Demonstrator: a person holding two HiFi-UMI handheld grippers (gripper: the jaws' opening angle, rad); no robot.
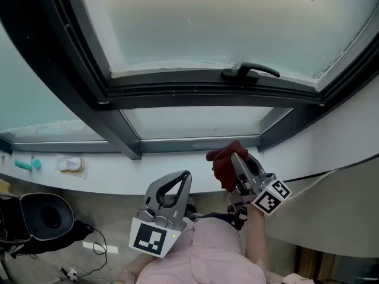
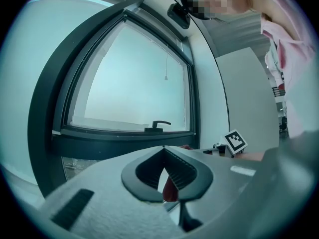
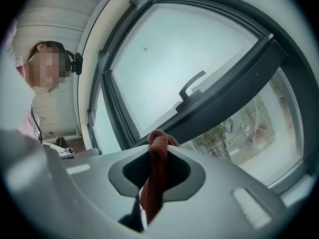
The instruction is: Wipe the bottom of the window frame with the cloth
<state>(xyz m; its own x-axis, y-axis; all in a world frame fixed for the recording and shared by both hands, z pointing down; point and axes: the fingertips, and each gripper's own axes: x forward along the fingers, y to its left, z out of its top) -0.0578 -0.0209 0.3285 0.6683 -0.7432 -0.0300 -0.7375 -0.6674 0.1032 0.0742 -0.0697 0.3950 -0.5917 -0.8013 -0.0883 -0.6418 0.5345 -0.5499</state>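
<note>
Head view first: the right gripper (image 1: 233, 157) is out over the white sill (image 1: 118, 176) with a dark red cloth (image 1: 223, 165) bunched at its tip, right up by the bottom rail of the window frame (image 1: 195, 144) and close to the right-hand corner of the lower pane. I honestly can't tell whether the cloth touches the rail or just sits in front of it. Right gripper view settles the grip, though: the jaws are clamped on the cloth, a knot of it poking out above the tips and the rest trailing down between them. The left gripper (image 1: 187, 174) hangs lower and nearer the person, over the sill edge, tips pressed together with nothing between them. The window handle (image 1: 249, 73) sits on the upper sash, well above it all.
</note>
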